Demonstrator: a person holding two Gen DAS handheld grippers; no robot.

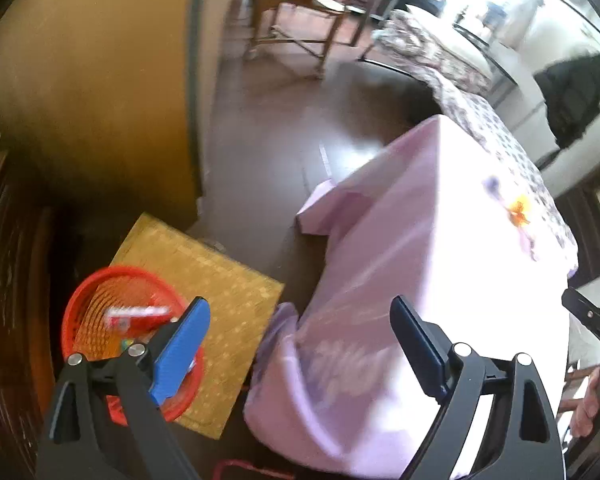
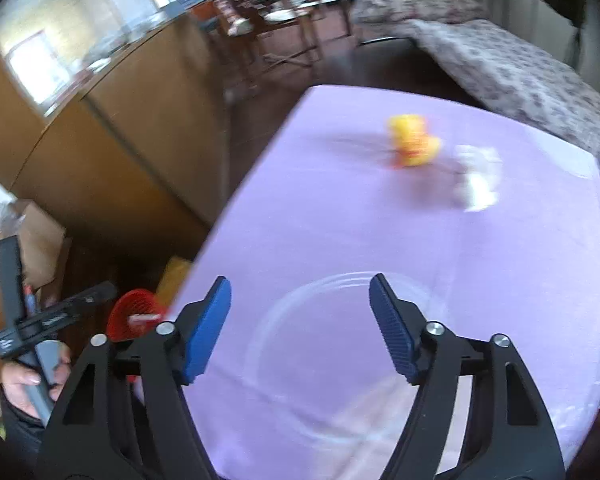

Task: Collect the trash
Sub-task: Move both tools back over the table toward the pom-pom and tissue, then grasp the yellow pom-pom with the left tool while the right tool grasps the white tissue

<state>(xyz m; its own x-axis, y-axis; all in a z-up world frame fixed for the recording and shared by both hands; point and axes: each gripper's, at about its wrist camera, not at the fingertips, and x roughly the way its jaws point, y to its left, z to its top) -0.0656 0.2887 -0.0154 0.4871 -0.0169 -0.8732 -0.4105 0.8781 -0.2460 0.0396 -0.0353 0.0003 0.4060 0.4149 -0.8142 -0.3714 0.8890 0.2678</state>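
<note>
A red mesh basket [image 1: 100,300] stands on the floor left of the table and holds a red and white packet [image 1: 138,314]. It also shows in the right wrist view [image 2: 134,308]. My left gripper [image 1: 300,316] is open and empty above the table's edge, to the right of the basket. My right gripper [image 2: 300,300] is open and empty over a clear plastic plate [image 2: 340,344] on the lilac tablecloth [image 2: 340,220]. Farther on the table lie a yellow and orange wrapper [image 2: 412,142] and a crumpled clear white wrapper [image 2: 478,178].
A yellow woven mat [image 1: 220,280] lies on the dark floor under the basket. A wooden cabinet [image 2: 120,128] stands to the left. Chairs [image 1: 300,12] and a patterned bed or sofa [image 2: 520,68] are beyond the table.
</note>
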